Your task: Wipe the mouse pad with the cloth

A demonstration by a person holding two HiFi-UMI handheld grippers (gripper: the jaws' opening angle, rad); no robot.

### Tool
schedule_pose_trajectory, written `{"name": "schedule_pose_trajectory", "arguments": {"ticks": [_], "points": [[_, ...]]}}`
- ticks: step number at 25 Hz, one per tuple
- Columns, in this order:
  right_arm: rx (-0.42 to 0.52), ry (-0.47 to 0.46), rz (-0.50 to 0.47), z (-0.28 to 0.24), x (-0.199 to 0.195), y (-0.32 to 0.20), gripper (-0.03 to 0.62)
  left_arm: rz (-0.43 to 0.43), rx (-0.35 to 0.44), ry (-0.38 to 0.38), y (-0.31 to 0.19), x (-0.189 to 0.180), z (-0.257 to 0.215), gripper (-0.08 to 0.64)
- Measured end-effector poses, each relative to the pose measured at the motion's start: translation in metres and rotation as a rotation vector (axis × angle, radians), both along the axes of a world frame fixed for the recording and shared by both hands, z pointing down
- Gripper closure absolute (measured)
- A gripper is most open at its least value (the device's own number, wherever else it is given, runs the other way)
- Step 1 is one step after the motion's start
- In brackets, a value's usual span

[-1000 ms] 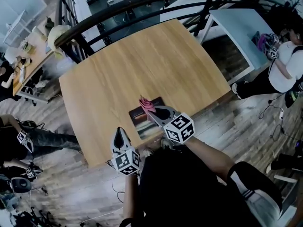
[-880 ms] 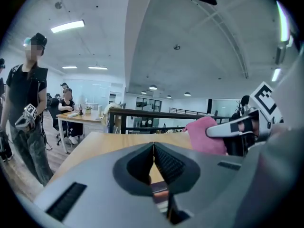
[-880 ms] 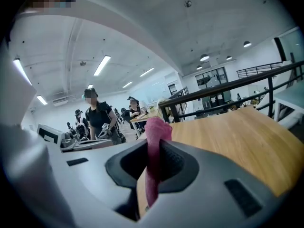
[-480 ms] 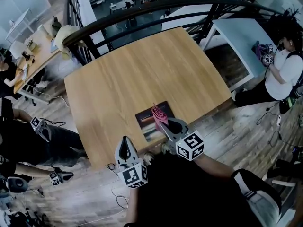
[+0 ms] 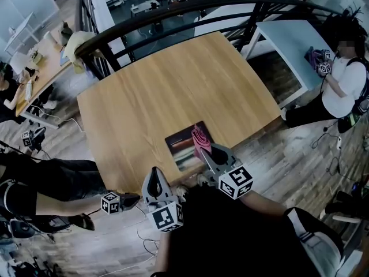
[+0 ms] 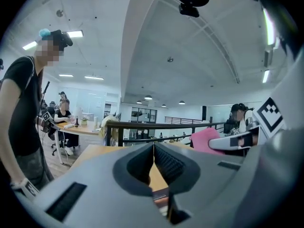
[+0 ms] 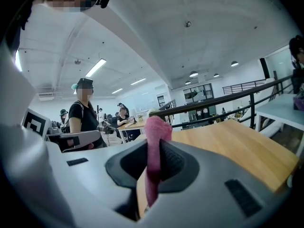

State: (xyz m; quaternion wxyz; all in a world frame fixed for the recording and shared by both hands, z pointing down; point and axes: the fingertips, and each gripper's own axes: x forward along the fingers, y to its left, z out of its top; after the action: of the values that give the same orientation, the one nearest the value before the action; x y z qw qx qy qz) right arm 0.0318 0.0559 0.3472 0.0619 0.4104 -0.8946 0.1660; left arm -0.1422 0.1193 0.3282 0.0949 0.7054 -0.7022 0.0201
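A dark mouse pad (image 5: pixel 183 144) with a streaky print lies at the near edge of the wooden table (image 5: pixel 173 85). My right gripper (image 5: pixel 204 148) is shut on a pink cloth (image 5: pixel 200 137), which hangs over the pad's right part. In the right gripper view the cloth (image 7: pixel 154 151) is pinched between the jaws and sticks up above them. My left gripper (image 5: pixel 154 184) is off the table's near edge, to the left of the pad, its jaws closed with nothing between them (image 6: pixel 153 161).
A black railing (image 5: pixel 173 16) curves round the table's far side. A light blue table (image 5: pixel 288 36) stands at the right, with a person (image 5: pixel 346 79) beside it. Another person (image 5: pixel 52 183) with grippers is at the left, on the wooden floor.
My right gripper with the pink cloth has moved to the right over the mouse pad. The left gripper has stayed off the table's near edge. The person at the left has shifted.
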Motion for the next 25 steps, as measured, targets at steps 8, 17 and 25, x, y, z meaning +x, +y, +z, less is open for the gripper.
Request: {"name": "schedule_pose_trajectory", "arguments": {"ticks": [8, 17, 25], "points": [[0.017, 0.003, 0.011, 0.0007, -0.0004, 0.0025, 0.534, 0.000, 0.019, -0.006, 0.0039, -0.0020, -0.0053, 0.537], [0.030, 0.003, 0.008, -0.0022, 0.0017, 0.0006, 0.534, -0.007, 0.032, -0.009, 0.0035, 0.0005, -0.0070, 0.537], [0.039, 0.001, 0.003, -0.0045, -0.0012, 0.0000, 0.534, -0.012, 0.037, -0.009, 0.0025, -0.0012, -0.0095, 0.537]]}}
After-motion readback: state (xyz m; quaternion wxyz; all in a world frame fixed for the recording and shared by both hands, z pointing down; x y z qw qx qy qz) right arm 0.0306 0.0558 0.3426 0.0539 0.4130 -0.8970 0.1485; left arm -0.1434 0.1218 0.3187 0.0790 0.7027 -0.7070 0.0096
